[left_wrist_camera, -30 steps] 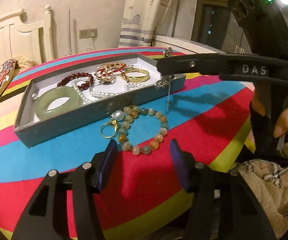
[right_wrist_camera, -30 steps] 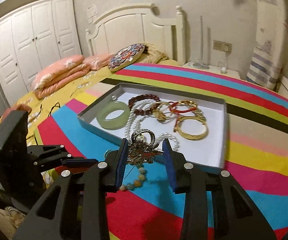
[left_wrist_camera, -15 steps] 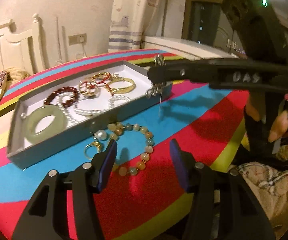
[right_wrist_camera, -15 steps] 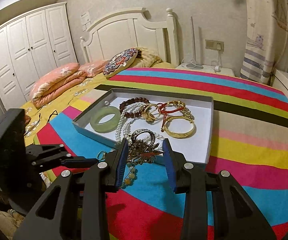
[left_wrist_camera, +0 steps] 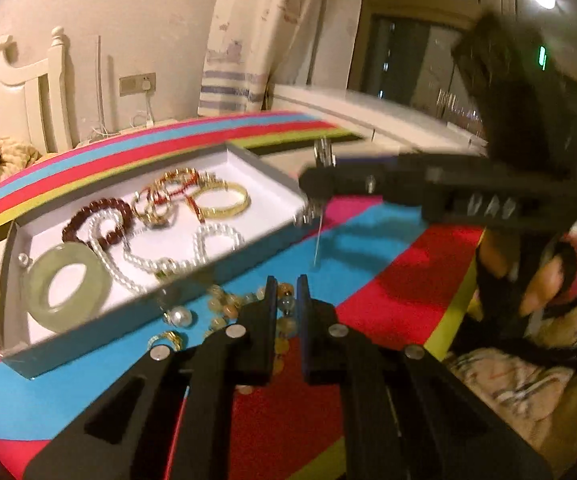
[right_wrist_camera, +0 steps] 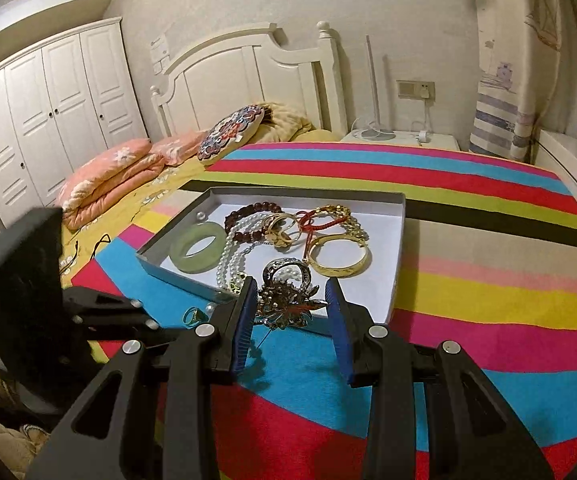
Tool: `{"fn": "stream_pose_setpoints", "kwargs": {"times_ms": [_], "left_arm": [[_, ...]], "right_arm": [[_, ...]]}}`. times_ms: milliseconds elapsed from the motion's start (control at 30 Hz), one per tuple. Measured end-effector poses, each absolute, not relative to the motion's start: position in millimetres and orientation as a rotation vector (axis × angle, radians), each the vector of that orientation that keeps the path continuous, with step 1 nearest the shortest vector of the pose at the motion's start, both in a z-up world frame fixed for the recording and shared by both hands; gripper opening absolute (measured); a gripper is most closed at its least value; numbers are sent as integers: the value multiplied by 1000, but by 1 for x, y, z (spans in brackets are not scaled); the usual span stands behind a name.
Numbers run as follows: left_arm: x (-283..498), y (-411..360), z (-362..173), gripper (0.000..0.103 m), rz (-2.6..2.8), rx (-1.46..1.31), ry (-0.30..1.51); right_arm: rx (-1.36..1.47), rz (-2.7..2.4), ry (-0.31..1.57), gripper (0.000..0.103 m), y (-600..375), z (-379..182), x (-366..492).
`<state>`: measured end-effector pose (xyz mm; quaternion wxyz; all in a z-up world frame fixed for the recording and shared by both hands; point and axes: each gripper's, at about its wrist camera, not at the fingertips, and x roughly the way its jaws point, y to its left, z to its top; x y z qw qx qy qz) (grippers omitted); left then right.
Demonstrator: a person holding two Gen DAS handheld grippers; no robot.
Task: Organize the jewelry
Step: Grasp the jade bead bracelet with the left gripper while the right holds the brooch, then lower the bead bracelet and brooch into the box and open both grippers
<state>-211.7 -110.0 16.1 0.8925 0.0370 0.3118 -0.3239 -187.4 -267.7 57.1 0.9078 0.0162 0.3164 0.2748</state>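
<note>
A grey tray (left_wrist_camera: 88,312) with a white floor holds a green jade bangle (left_wrist_camera: 66,286), pearls, dark red beads and gold bangles; it also shows in the right wrist view (right_wrist_camera: 398,248). My left gripper (left_wrist_camera: 287,292) is shut on the multicolour bead bracelet (left_wrist_camera: 228,308) lying in front of the tray. My right gripper (right_wrist_camera: 290,302) is shut on an ornate metal brooch (right_wrist_camera: 288,300) with a long pin, held above the tray's near edge. From the left wrist view the right gripper (left_wrist_camera: 320,196) reaches in from the right.
A pearl (left_wrist_camera: 180,316) and a gold ring (left_wrist_camera: 168,338) lie on the striped cloth (right_wrist_camera: 488,300) beside the bracelet. A bed with pillows (right_wrist_camera: 108,176), a wardrobe and a nightstand stand behind.
My left gripper has moved forward and closed on the bead bracelet. My right gripper has carried the brooch towards the tray's near edge.
</note>
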Motion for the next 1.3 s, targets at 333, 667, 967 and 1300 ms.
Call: {"fn": "stream_pose_setpoints", "kwargs": {"times_ms": [333, 667, 967, 1300], "left_arm": [[-209, -106, 49, 9, -663, 81, 587], [-202, -104, 75, 9, -642, 112, 542], [-186, -106, 92, 9, -592, 145, 519], [-158, -111, 89, 9, -510, 178, 542]], "right_arm": [[42, 564, 635, 36, -270, 62, -190], [33, 556, 618, 36, -271, 69, -189], [9, 539, 615, 36, -269, 72, -178], [-18, 519, 651, 36, -259, 62, -148]]}}
